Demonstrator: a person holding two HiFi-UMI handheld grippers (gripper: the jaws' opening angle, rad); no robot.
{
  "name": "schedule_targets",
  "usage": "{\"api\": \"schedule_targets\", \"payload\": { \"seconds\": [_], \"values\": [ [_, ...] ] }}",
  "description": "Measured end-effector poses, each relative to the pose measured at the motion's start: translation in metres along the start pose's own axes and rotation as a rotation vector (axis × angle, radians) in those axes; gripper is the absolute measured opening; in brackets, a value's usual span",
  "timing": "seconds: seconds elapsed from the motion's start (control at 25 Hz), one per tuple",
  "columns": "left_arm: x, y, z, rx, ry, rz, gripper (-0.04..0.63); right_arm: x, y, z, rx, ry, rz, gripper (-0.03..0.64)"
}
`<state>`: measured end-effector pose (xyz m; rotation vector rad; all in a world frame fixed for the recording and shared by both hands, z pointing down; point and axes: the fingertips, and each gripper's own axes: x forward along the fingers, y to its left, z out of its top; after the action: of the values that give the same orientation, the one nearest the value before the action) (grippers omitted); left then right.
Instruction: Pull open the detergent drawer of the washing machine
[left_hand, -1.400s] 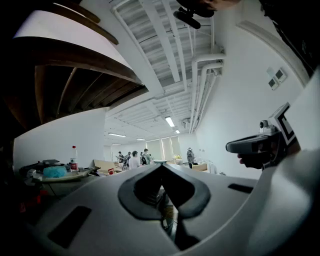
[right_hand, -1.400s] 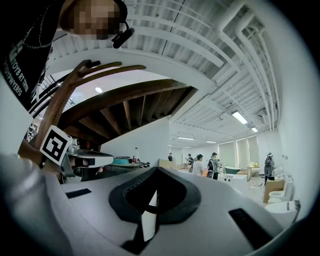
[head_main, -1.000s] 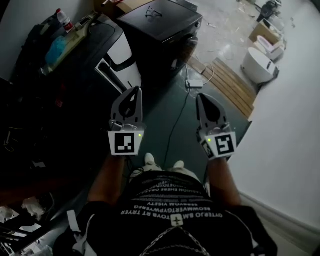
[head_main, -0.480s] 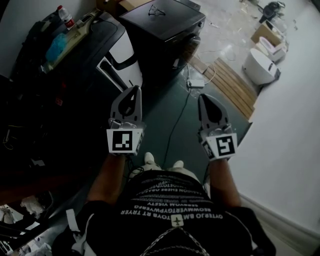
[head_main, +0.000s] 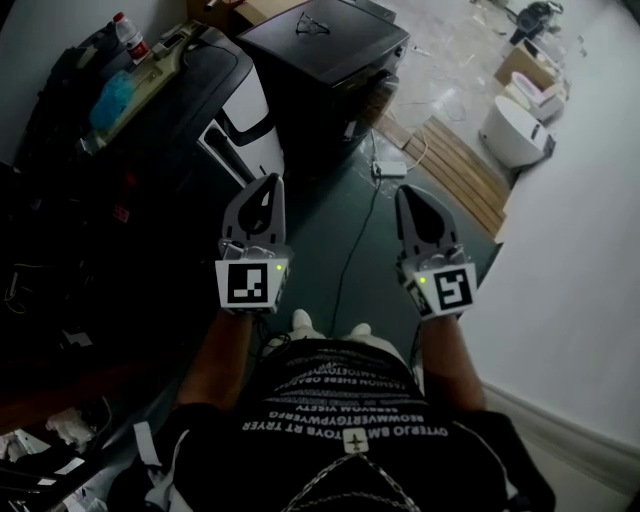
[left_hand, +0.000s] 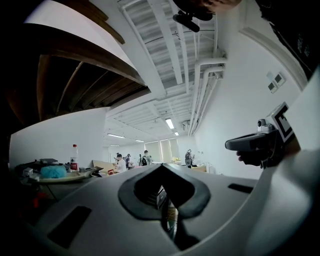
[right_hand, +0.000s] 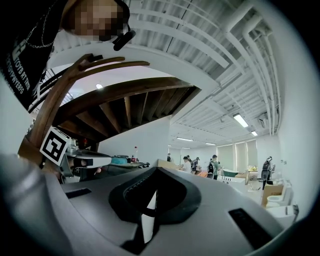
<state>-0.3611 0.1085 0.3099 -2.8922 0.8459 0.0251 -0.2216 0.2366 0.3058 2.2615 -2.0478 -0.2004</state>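
Note:
A dark front-loading washing machine (head_main: 322, 48) stands on the floor ahead, its round door (head_main: 381, 96) facing right. I cannot make out its detergent drawer. My left gripper (head_main: 268, 183) and right gripper (head_main: 408, 193) are held side by side at waist height, pointing level toward the machine and well short of it. Both are shut with nothing between the jaws. In the left gripper view the left gripper (left_hand: 162, 169) shows closed jaws, with the right gripper (left_hand: 250, 143) off to the side. In the right gripper view the right gripper (right_hand: 154, 175) is likewise closed.
A white and black appliance (head_main: 243, 118) stands left of the machine under a cluttered table with a bottle (head_main: 127, 38) and a blue cloth (head_main: 112, 98). A cable (head_main: 352, 240) runs over the green floor to an adapter (head_main: 389, 168). Wooden planks (head_main: 465, 175) and a white toilet (head_main: 517, 130) sit right.
Both grippers have drifted slightly forward along with the person, whose feet have shifted. The jaws stayed shut.

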Motion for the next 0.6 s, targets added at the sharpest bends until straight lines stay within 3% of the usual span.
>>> {"api": "schedule_targets", "payload": {
  "seconds": [0.32, 0.6],
  "values": [
    [0.000, 0.032, -0.004, -0.023, -0.008, -0.025, 0.003, 0.009, 0.019, 0.005, 0.018, -0.005, -0.034, -0.006],
    [0.016, 0.033, -0.010, -0.031, -0.006, -0.034, 0.003, 0.018, 0.001, 0.000, 0.045, -0.002, -0.045, -0.006]
  ]
}}
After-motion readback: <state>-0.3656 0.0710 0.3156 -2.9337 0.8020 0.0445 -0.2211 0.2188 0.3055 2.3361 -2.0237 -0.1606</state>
